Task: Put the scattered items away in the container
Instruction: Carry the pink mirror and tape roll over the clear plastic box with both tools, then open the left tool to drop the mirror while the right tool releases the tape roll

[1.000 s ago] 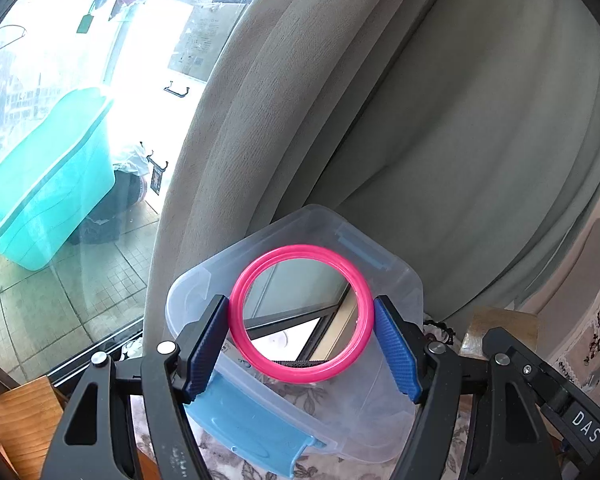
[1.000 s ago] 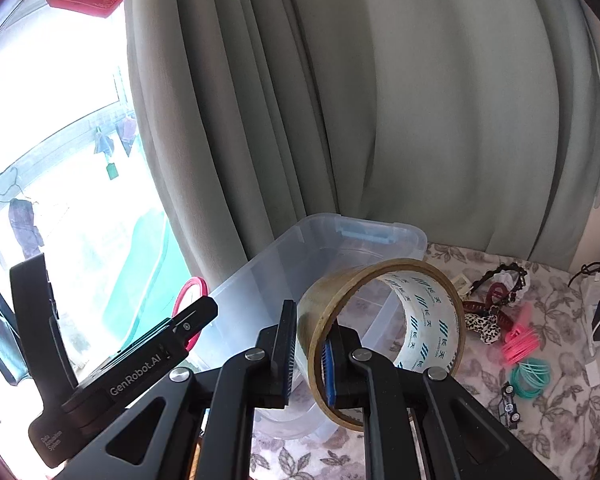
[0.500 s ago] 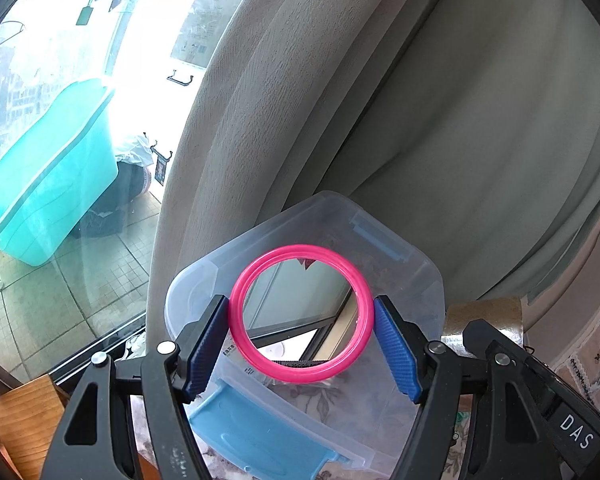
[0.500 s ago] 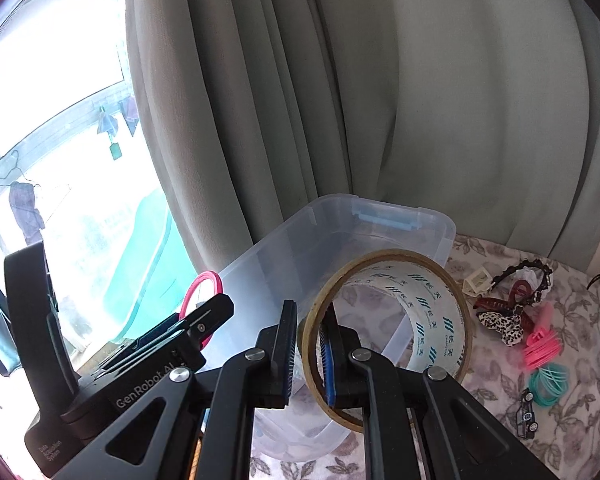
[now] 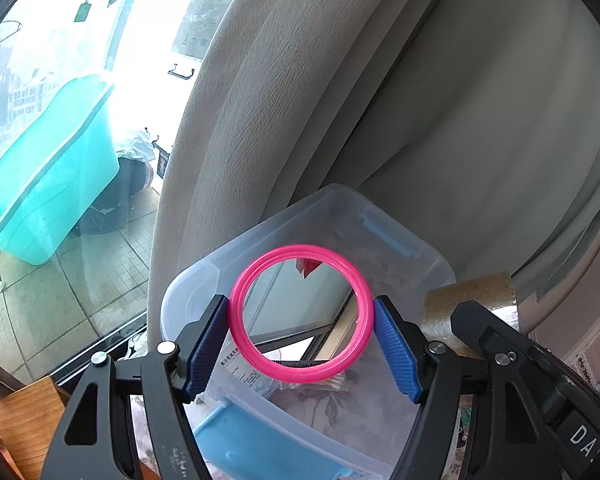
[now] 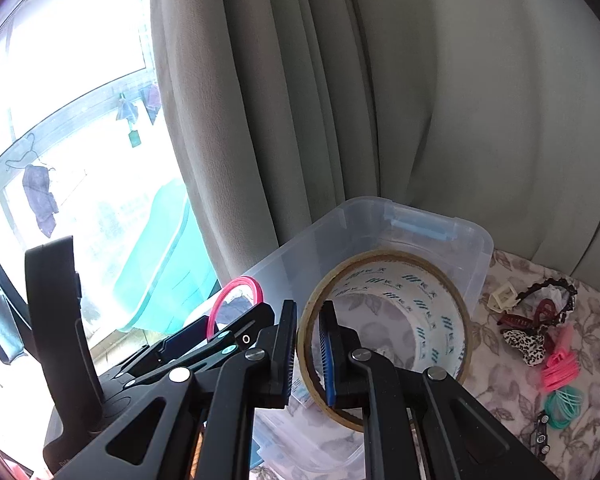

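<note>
Clamping the pink-rimmed mirror [image 5: 300, 314] by its left and right edges, the left gripper [image 5: 300, 350] has its blue-padded fingers [image 5: 206, 346] spread wide, each pad pressed against the pink rim. The mirror stands upright between them, its glass facing the camera. The gripper tilts downward, and beyond the fingers lies the clear plastic container [image 5: 384, 224], open at the top, with a blue latch at its near wall and another at its far wall. Some packets lie on its bottom, below the mirror.

The right gripper [image 6: 306, 354] has its fingers [image 6: 286, 350] almost together, pinching the wall of the roll of tape [image 6: 384, 320]: one finger sits outside the roll, the other inside its core. The roll stands on edge, its open core turned toward the camera, hanging off to the right of the fingers. This gripper also points downward, and the roll is held over the near part of the container, whose far rim [image 6: 400, 206] shows above it. The left gripper sits just to the left of these fingers, the pink rim showing above its black body.

Right of the roll, on the flowered tabletop [image 6: 508, 272], lie a leopard-print hair tie [image 6: 526, 342], a dark red hair claw [image 6: 532, 316], pink bands [image 6: 560, 370] and teal bands [image 6: 564, 402]. A grey curtain [image 6: 380, 80] hangs behind the container.
</note>
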